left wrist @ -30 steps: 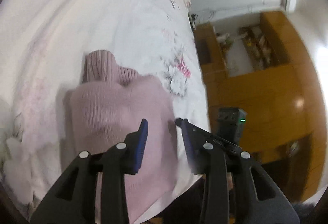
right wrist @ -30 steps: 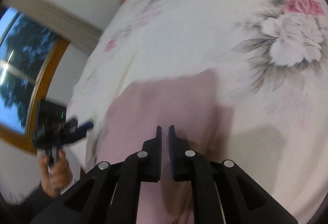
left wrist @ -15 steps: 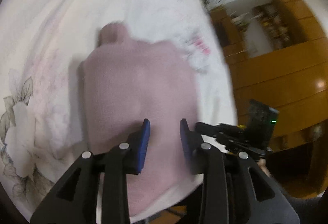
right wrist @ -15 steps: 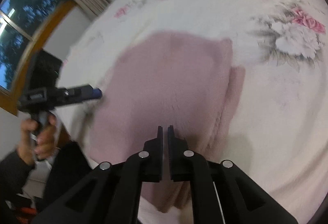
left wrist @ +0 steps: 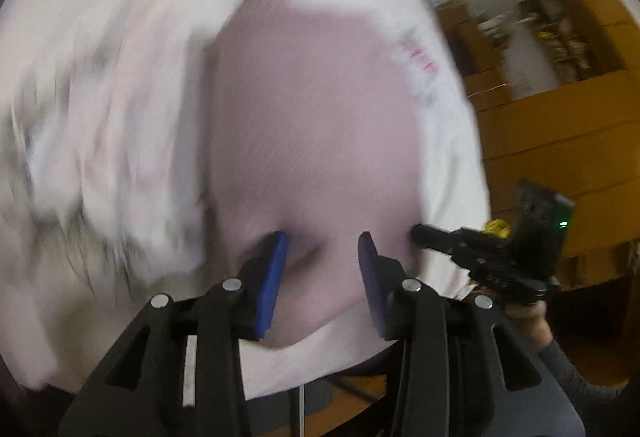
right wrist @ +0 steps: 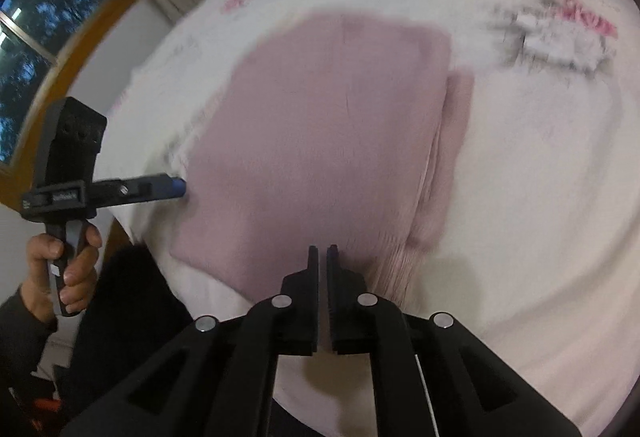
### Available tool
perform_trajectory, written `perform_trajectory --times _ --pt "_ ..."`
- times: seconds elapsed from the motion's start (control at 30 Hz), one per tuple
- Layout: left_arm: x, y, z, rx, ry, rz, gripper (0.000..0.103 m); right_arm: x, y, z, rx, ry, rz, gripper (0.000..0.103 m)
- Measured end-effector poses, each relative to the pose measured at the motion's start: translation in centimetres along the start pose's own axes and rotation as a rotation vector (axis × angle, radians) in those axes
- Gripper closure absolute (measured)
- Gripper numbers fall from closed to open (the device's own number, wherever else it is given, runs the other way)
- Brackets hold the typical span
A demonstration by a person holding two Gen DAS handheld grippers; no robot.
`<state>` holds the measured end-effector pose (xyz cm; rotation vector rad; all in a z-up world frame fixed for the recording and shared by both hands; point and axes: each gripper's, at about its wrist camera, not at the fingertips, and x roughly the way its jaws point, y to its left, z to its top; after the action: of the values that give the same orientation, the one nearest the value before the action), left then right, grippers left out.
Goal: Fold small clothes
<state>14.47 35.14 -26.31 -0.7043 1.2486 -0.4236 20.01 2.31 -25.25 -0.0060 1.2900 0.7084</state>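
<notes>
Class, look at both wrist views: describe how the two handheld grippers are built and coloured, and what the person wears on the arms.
The left gripper has a black angular frame with silver rivets and blue pads on its jaws. The right gripper has a similar black frame and silver rivets. Seen from the left wrist view, its body carries a small green light. Both arms wear dark grey sleeves.

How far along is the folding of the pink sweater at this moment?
Mostly done: the pink sweater lies as a compact rectangle on the floral bedspread, with a ribbed layer showing along one edge. In hand: nothing; the left gripper is open over the sweater, and the right gripper is shut beside its near edge. Left: at most tidying, as no other garment can be made out.
</notes>
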Motion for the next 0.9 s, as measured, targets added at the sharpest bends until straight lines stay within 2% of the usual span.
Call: perform_trajectory --times 0.03,0.07,0.17,0.27,0.3,0.37,0.43,0.47,0.5,0.57,0.63,0.73,0.77,0.83,0.9 --pt "0.8 0.4 -0.3 -0.006 0.011 0.013 0.067 1.0 -0.2 -0.4 -0.001 0.025 -0.035 0.103" --pt "1.3 0.8 -0.4 -0.010 0.014 0.026 0.067 1.8 -0.6 -0.8 -0.015 0.034 -0.073 0.103" --pt "0.3 0.1 -0.4 -0.022 -0.017 0.010 0.066 1.5 -0.7 -1.1 0.008 0.021 -0.083 0.103" --pt "-1.2 -1.1 -1.6 0.027 -0.030 -0.004 0.054 -0.6 1.1 -1.6 -0.030 -0.023 -0.090 0.098" --pt "-0.8 -1.7 -1.7 0.042 -0.017 0.026 0.051 -0.4 1.6 -1.6 -0.031 -0.023 -0.089 0.098" --pt "0.8 -1.4 -1.9 0.063 0.022 0.136 0.050 1.1 1.8 -1.6 -0.034 0.011 -0.140 0.099" --pt "1.5 -1.4 -1.9 0.059 0.026 0.167 0.048 2.9 1.4 -1.9 -0.009 0.035 -0.161 0.103" --pt "1.4 -1.5 -2.0 0.057 0.020 0.170 0.041 2.8 1.1 -2.2 0.010 0.027 -0.154 0.103" --pt "1.0 -2.1 -2.1 0.052 0.011 0.178 0.029 2.3 1.3 -2.4 0.028 0.013 -0.146 0.100" --pt "0.1 -3.0 -3.1 0.064 0.006 0.212 0.008 1.1 2.3 -2.8 0.027 -0.011 -0.141 0.090" --pt "-1.6 -4.0 -4.8 0.106 -0.027 0.253 0.008 -0.5 3.2 -3.7 0.041 -0.040 -0.147 0.050" --pt "-4.7 -6.0 -7.9 0.176 -0.096 0.315 0.007 -2.7 4.4 -5.4 0.072 -0.083 -0.153 0.029" --pt "-5.9 -6.5 -8.9 0.189 -0.123 0.343 0.007 -3.5 4.9 -6.3 0.073 -0.088 -0.168 0.026" --pt "-7.9 -7.6 -10.2 0.195 -0.183 0.378 0.007 -4.1 6.2 -7.6 0.074 -0.104 -0.213 0.011" --pt "-10.4 -8.7 -11.6 0.192 -0.257 0.431 0.006 -5.7 7.4 -9.0 0.064 -0.121 -0.290 0.008"
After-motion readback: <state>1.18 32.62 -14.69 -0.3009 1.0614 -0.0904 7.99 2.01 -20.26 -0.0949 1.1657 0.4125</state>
